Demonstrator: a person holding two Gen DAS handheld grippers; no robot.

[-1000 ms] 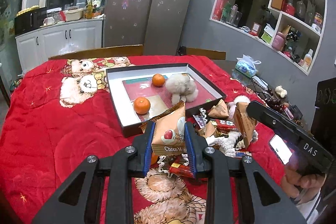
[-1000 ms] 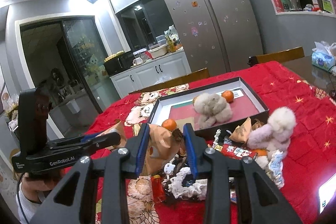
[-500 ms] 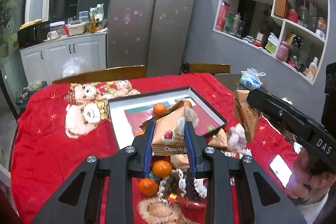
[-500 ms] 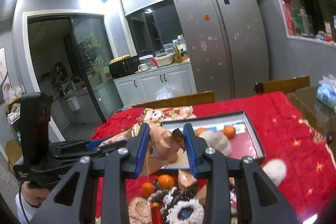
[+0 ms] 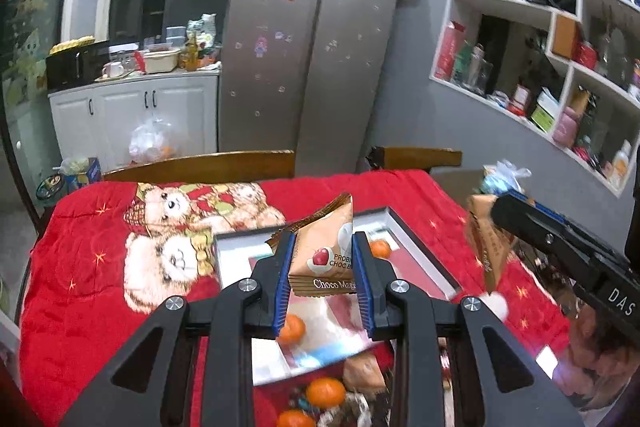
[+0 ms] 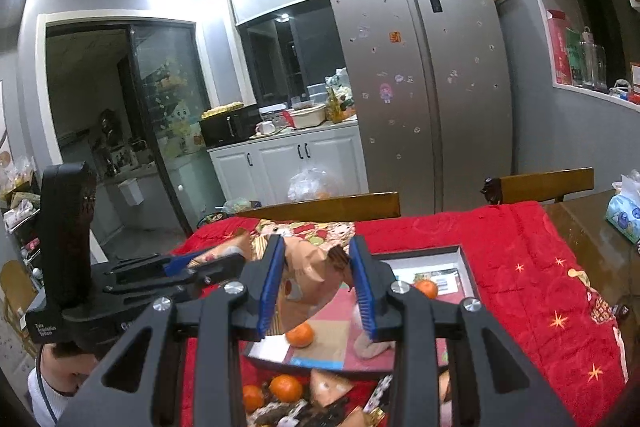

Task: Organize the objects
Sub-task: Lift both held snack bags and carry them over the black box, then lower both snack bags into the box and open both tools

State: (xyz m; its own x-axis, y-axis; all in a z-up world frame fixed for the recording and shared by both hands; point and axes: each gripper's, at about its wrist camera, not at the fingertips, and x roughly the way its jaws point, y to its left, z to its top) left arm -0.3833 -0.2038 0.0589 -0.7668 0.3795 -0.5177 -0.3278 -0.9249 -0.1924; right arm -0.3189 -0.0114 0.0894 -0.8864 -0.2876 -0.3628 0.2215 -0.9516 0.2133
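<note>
My left gripper (image 5: 322, 279) is shut on an orange Choco snack packet (image 5: 326, 259) and holds it high above the shallow black-rimmed box (image 5: 424, 251). My right gripper (image 6: 316, 287) is shut on a brown crumpled snack packet (image 6: 306, 275), also raised over the box (image 6: 466, 267). The right gripper and its packet (image 5: 486, 243) show at the right of the left wrist view. The left gripper (image 6: 200, 263) shows at the left of the right wrist view. The box holds oranges (image 6: 425, 287) and a plush toy (image 6: 370, 347), partly hidden.
A red bear-print blanket (image 5: 100, 267) covers the table. Below the grippers lies a pile of oranges (image 6: 285, 388), snack packets and trinkets. Wooden chair backs (image 5: 200, 167) stand at the far edge. A tissue pack (image 6: 624, 215) sits on bare table at right.
Both grippers have risen with their packets and tilted up; the box and pile have dropped lower in both views, and the fridge and cabinets fill more of the frame.
</note>
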